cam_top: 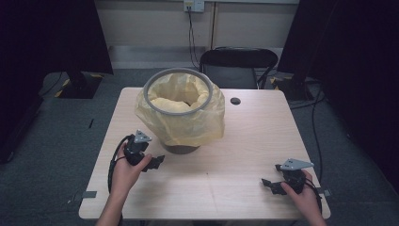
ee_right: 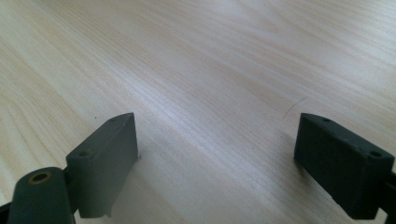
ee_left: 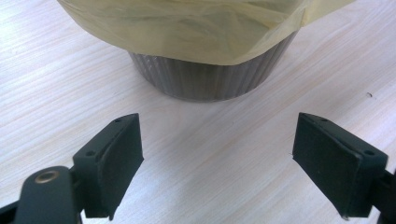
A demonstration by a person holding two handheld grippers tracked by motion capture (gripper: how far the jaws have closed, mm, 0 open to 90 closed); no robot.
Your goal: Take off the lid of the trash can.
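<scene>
On the pale wooden worktop point(cam_top: 244, 155) stands a ribbed grey bin point(cam_top: 181, 149) toward the far side, left of centre, with a yellow bag point(cam_top: 181, 117) lining it and draped well down its outside. A grey ring point(cam_top: 178, 71) sits at the mouth, holding the liner open, and the bag looks fitted and puffed inside. The left gripper point(cam_top: 155, 162) rests just beside the bin's base, pointing at it, its jaws spread wide and holding nothing; in the left gripper view the bag's hem point(ee_left: 261, 53) hangs just above the bin's ribbed wall point(ee_left: 210, 77). The right gripper point(cam_top: 269, 184) lies well apart, near the front right corner, its jaws also wide apart over bare wood. To my eye nothing is gripped yet: whatever handling of the liner is meant, whether tidying the hem or lifting the bag out, seems to lie wholly ahead, with the left hand nearest to begin.
</scene>
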